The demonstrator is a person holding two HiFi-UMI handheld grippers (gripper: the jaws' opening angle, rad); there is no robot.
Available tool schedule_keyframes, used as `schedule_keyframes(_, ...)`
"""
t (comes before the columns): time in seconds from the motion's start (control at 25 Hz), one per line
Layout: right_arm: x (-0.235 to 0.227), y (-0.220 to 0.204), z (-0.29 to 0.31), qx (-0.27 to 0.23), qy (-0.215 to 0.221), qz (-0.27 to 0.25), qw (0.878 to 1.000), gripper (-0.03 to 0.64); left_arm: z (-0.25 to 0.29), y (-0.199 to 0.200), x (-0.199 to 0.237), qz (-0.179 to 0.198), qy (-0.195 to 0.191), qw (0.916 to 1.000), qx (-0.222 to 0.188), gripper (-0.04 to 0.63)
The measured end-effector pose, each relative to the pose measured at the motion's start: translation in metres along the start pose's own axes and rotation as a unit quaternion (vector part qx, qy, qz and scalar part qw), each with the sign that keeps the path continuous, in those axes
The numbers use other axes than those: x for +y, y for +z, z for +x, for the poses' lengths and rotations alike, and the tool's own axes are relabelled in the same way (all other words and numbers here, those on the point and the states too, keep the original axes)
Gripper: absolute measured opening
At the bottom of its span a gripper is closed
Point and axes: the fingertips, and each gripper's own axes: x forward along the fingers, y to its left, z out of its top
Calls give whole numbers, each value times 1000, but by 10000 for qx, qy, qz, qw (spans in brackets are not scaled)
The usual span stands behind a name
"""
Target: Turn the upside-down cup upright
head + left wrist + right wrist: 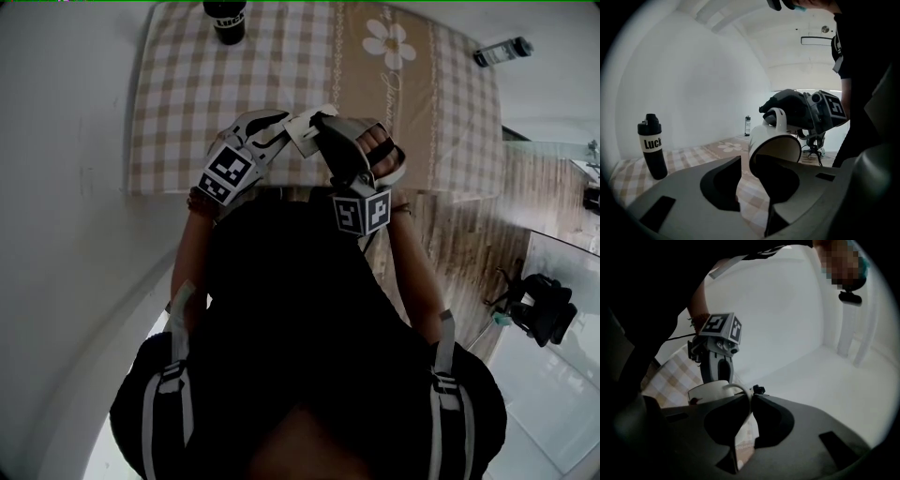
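A white cup (302, 133) hangs in the air over the near edge of the checkered table (187, 112), held between my two grippers. In the left gripper view the cup (771, 140) is tilted, handle up, its dark mouth towards the camera. My left gripper (751, 165) straddles its rim, one jaw outside and one inside, with a slit of light beside the wall. My right gripper (751, 401) is shut on the thin handle of the cup (710, 391). Seen from the head, the left gripper (284, 127) and the right gripper (321, 120) meet at the cup.
A black bottle (225, 21) stands at the table's far edge, also seen as the black bottle (653, 145). A clear bottle (502, 52) lies off the far right corner. A black chair (539, 309) stands on the floor at the right.
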Motion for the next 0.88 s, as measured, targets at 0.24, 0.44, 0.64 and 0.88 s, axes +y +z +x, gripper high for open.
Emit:
schedule_keyframes(0.24, 8, 1, -5, -30, 48, 51, 10000, 43, -7, 6, 3, -289, 286, 9990, -199, 40)
schedule_keyframes(0.44, 3, -21, -10, 287, -66, 735, 9969, 78, -13, 2, 19, -546, 847, 9947, -207, 37)
schedule_keyframes(0.64, 1, -56, -17, 55, -224, 5029, 8641, 182, -37, 21, 41, -940, 1175, 9852, -824, 35)
schedule_keyframes(0.88, 10, -40, 3, -1624, 902, 8778, 4415, 311, -45, 46, 33, -639, 1203, 9806, -1408, 35)
